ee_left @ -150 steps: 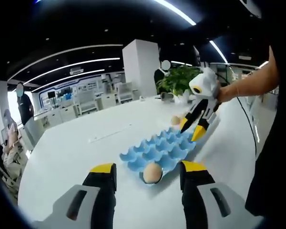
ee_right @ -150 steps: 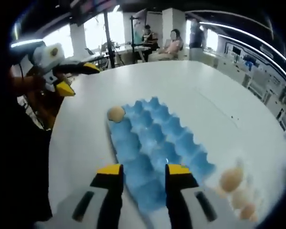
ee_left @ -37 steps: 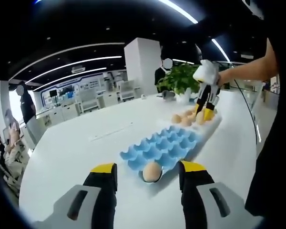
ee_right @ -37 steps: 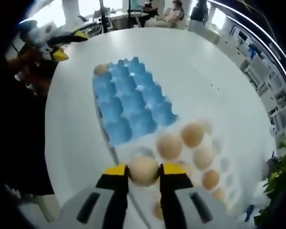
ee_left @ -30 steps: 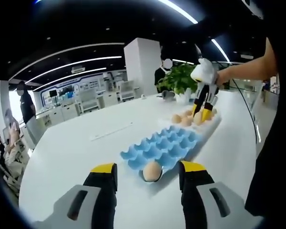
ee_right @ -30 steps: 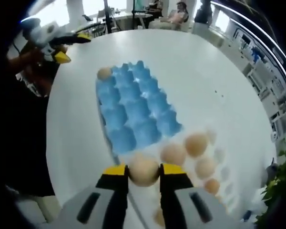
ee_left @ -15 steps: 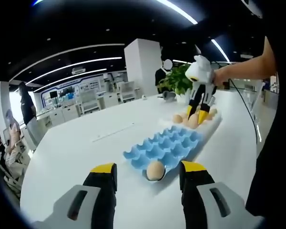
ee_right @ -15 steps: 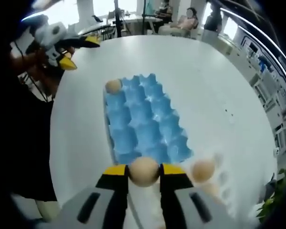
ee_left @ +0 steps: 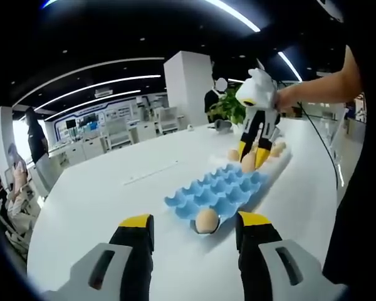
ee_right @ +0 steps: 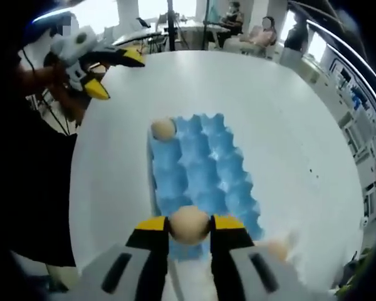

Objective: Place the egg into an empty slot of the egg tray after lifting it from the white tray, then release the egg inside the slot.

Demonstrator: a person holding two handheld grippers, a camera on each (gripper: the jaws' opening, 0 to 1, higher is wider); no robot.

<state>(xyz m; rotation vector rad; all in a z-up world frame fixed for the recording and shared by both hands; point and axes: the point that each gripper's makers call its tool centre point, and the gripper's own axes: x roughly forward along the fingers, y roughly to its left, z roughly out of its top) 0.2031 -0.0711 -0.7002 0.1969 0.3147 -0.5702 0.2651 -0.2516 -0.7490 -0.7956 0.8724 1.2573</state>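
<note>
My right gripper (ee_right: 188, 227) is shut on a tan egg (ee_right: 188, 222), holding it above the near end of the blue egg tray (ee_right: 203, 164). One other egg (ee_right: 163, 129) sits in a far corner slot; the other slots look bare. In the left gripper view that seated egg (ee_left: 206, 221) lies just ahead of my open left gripper (ee_left: 195, 223). Beyond it the right gripper (ee_left: 251, 155) hangs over the blue tray's (ee_left: 220, 188) far end with the held egg (ee_left: 248, 163) between its jaws. Behind it lies the white tray (ee_left: 281, 155) with eggs.
The trays rest on a large white round table (ee_left: 100, 188). A person's arm (ee_left: 319, 97) reaches in from the right. The left gripper (ee_right: 116, 74) hovers past the table's far left edge. An egg (ee_right: 276, 251) of the white tray blurs at lower right. Green plant (ee_left: 229, 106) stands behind.
The right gripper has carried the egg off the white tray and along to the blue tray's near end. The left gripper stays open and nearly still.
</note>
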